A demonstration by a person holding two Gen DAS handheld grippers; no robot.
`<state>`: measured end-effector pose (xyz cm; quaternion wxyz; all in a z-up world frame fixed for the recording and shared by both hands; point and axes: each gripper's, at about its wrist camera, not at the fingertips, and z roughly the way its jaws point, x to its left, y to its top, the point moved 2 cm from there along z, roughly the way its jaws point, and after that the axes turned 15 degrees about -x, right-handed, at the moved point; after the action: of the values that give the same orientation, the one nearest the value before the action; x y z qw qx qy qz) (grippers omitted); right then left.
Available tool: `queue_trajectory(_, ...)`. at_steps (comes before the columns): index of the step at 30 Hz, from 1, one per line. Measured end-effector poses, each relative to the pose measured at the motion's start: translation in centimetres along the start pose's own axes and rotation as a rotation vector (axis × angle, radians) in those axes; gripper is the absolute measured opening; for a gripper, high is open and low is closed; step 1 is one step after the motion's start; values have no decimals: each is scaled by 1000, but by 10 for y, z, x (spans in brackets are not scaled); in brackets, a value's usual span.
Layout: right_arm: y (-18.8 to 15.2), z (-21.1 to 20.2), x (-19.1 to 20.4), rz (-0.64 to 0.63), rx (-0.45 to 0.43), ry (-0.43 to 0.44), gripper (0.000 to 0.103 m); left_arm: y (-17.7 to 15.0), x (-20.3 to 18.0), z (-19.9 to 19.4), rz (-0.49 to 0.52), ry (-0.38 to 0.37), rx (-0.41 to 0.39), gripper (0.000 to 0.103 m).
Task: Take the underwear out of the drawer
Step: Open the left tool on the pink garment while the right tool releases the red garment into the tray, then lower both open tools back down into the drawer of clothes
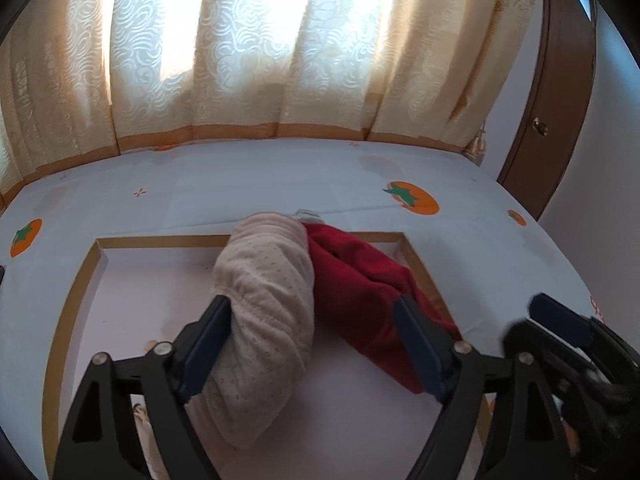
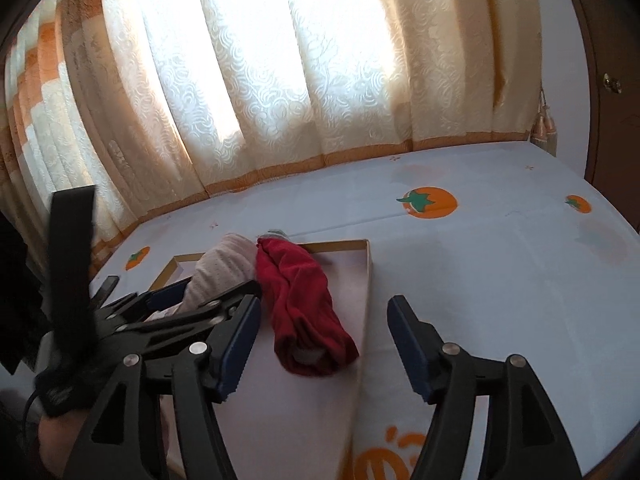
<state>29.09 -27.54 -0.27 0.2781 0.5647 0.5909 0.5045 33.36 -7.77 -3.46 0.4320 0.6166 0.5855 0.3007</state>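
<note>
A beige dotted underwear roll [image 1: 260,312] and a red roll [image 1: 360,280] lie side by side in a shallow white drawer tray with a tan rim [image 1: 76,280]. My left gripper [image 1: 312,308] is open and straddles the beige roll. The roll rests against the left pad, and the right pad sits beside the red roll. In the right wrist view, my right gripper [image 2: 323,308] is open with the red roll [image 2: 304,300] lying loose between its fingers. The beige roll [image 2: 224,268] is partly hidden behind the left gripper's fingers [image 2: 168,291]. The tray's right rim [image 2: 366,280] runs between my right fingers.
The tray rests on a white sheet with orange fruit prints [image 1: 412,198]. Cream curtains [image 1: 260,60] hang behind it, and a brown door with a knob [image 1: 540,126] stands at the far right. A small grey item [image 1: 306,213] peeks out behind the rolls. The right gripper's finger [image 1: 556,316] shows at the right.
</note>
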Motion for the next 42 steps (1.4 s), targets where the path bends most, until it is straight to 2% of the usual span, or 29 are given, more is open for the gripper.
queue_trajectory(4,-5,-30,-4,-3,-25,25,76,0,-1,-9,-6,-29,-17,85)
queue_trajectory(12,-26,-78,8,-22,-28,104,77,-4,-6,-31,33,-36,-54,85)
queue_trajectory(25,-45,-119,39,-109,-50,167,80,-7,0,-84,36,-47,-127,85)
queue_trajectory(34,-61,-138,50,-152,-41,189,83,-31,8,-140,24,-90,-154,85)
queue_trajectory(42,-72,-169,49,-199,-15,209,84,-68,11,-190,49,-109,-161,87)
